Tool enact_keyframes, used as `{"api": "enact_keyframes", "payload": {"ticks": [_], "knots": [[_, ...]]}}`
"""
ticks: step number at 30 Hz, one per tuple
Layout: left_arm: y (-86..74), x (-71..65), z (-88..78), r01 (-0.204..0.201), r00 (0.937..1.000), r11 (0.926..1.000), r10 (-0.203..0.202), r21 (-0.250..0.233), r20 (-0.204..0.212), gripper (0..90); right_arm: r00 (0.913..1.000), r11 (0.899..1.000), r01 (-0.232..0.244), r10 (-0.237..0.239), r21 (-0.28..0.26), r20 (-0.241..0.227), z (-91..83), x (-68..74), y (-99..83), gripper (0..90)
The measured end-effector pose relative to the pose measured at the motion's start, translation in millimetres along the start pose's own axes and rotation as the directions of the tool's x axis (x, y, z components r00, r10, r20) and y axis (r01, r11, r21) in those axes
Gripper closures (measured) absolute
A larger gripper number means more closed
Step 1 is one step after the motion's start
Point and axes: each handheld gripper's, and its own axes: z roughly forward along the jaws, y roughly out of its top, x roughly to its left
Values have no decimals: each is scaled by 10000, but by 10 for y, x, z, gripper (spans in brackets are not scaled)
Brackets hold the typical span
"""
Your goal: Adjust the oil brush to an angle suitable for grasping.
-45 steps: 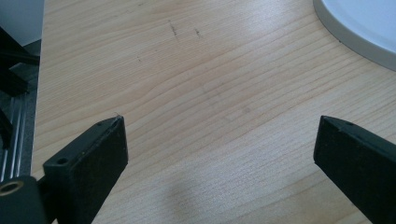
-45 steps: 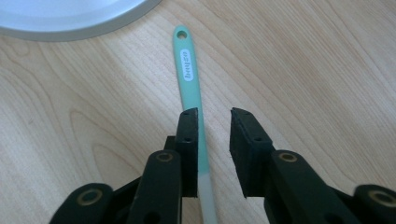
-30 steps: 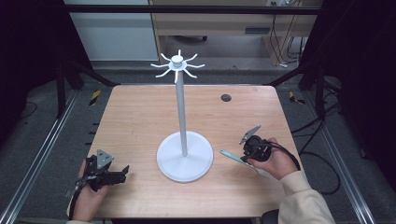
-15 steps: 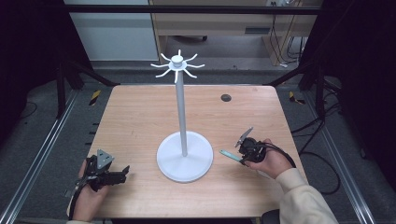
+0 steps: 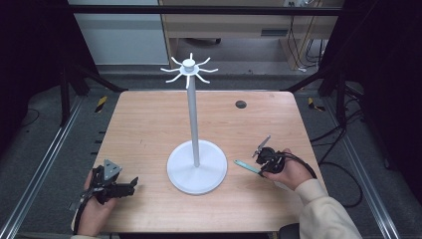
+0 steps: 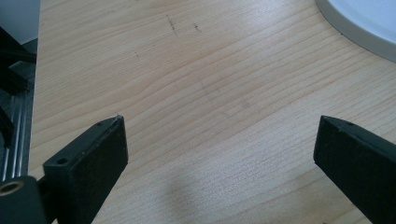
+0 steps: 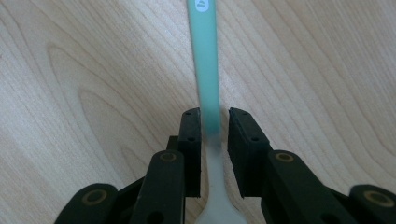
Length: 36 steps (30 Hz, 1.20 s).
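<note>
A teal-handled utensil (image 7: 204, 51) lies pointing away along the wooden table (image 5: 149, 124), and its pale end runs back between my right gripper's (image 7: 215, 114) jaws. Those jaws stand close on both sides of the handle. In the high view the right gripper (image 5: 260, 160) sits at the table's right, with the utensil (image 5: 246, 166) sticking out toward a white stand (image 5: 194, 124). The stand has a round base and hooked arms on top. My left gripper (image 5: 133, 183) rests at the near left corner, open (image 6: 219, 126), with bare wood between its jaws.
The stand's white base (image 6: 369, 23) shows at the upper right of the left gripper view. A dark round hole (image 5: 241, 104) sits in the tabletop at the back right. A metal rail (image 6: 14, 116) runs along the table's left edge.
The right hand and gripper have shifted slightly down and nearer along the utensil. The utensil itself and the left gripper have stayed put.
</note>
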Motion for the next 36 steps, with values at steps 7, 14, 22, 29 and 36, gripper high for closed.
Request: {"api": "enact_keyframes", "payload": {"ticks": [7,14,22,29,36], "knots": [[-1,-2,3,4,10000,10000,-4,14,23,25,10000,9997,51,-50,252,-54,25,-11,-11,764],[-1,-2,3,-49,10000,10000,49,48,24,25,9999,9993,97,-93,374,-95,36,-9,-9,774],[-1,-4,4,-72,10000,10000,71,68,41,25,9998,9991,186,-181,392,-132,39,-23,-19,808],[-3,0,3,-70,10000,9999,70,79,32,25,9992,9998,143,-137,144,-367,-12,-30,-19,825],[-2,-5,7,-55,10000,10000,54,80,30,25,9993,9953,-199,169,-948,-325,-253,-43,0,826]]}}
